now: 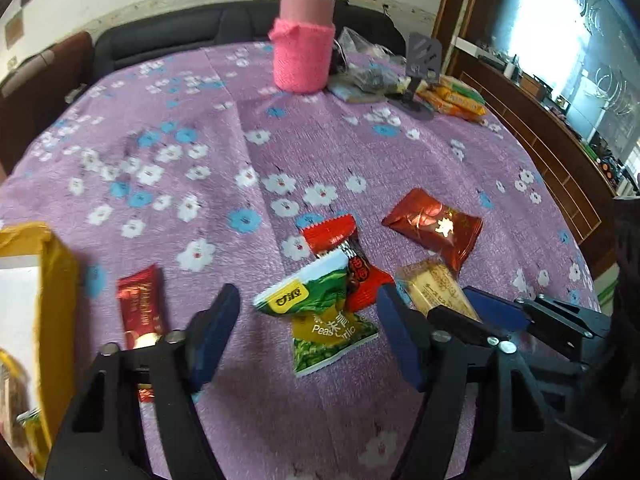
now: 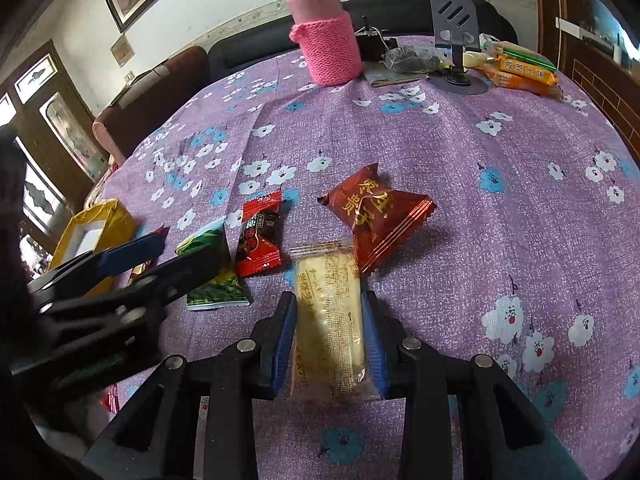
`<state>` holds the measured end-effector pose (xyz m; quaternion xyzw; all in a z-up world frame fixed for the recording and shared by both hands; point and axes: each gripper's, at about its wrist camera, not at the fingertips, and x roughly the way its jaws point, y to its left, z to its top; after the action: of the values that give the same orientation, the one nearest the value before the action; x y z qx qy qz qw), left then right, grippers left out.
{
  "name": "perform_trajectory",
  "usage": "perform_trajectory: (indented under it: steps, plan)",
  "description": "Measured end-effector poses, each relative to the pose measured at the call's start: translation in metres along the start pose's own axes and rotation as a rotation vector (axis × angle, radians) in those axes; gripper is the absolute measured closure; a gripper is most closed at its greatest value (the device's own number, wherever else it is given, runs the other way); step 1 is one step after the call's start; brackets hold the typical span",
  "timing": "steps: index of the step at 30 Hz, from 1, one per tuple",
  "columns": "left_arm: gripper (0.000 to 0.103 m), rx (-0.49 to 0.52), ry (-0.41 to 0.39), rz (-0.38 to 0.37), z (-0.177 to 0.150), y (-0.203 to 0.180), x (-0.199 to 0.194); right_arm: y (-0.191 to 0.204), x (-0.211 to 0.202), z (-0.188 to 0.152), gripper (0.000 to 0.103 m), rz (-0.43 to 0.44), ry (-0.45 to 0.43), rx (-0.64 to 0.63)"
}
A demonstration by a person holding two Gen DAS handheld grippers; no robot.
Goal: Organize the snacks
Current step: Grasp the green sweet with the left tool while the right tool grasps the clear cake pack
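Several snack packets lie on the purple flowered tablecloth (image 1: pixel 360 152). My left gripper (image 1: pixel 310 306) is open around a green pea packet (image 1: pixel 316 312), which overlaps a small red-black packet (image 1: pixel 348 256). A dark red stick packet (image 1: pixel 140 308) lies to its left. My right gripper (image 2: pixel 330 312) is shut on a clear-wrapped pale cracker bar (image 2: pixel 332 316), also in the left wrist view (image 1: pixel 436 288). A dark red pillow packet (image 2: pixel 376 216) lies just beyond the bar. The yellow box (image 1: pixel 48 304) stands open at the left.
A pink-sleeved flask (image 2: pixel 324 40) stands at the far side of the table, with a phone stand (image 2: pixel 456 36), a plastic bag (image 1: pixel 368 68) and orange cracker packs (image 2: pixel 524 70) to its right. A dark sofa (image 1: pixel 168 36) runs behind the table.
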<state>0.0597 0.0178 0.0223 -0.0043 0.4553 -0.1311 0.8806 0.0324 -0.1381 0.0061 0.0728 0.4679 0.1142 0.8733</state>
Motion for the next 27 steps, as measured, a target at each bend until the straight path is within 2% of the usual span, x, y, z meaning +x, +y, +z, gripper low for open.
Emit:
perform_trajectory:
  steps: [1, 9, 16, 21, 24, 27]
  plan:
    - [0.060, 0.004, 0.011, 0.003, -0.001, 0.000, 0.003, 0.003, 0.000, -0.001, 0.069, -0.013, -0.003, -0.014]
    - [0.062, -0.019, -0.038, -0.006, -0.014, 0.006, -0.024, 0.004, -0.001, -0.003, 0.069, 0.004, -0.012, -0.009]
    - [0.062, -0.079, -0.097, -0.043, -0.031, 0.017, -0.075, 0.019, -0.010, -0.005, 0.069, 0.119, -0.052, -0.049]
    - [0.062, -0.128, -0.171, -0.009, -0.061, 0.031, -0.150, 0.025, -0.010, -0.014, 0.069, 0.212, -0.064, -0.041]
    - [0.062, -0.189, -0.236, 0.050, -0.091, 0.047, -0.219, 0.026, -0.008, -0.022, 0.069, 0.302, -0.047, 0.004]
    - [0.061, -0.252, -0.310, 0.144, -0.126, 0.057, -0.287, 0.034, -0.003, -0.031, 0.069, 0.336, -0.027, -0.006]
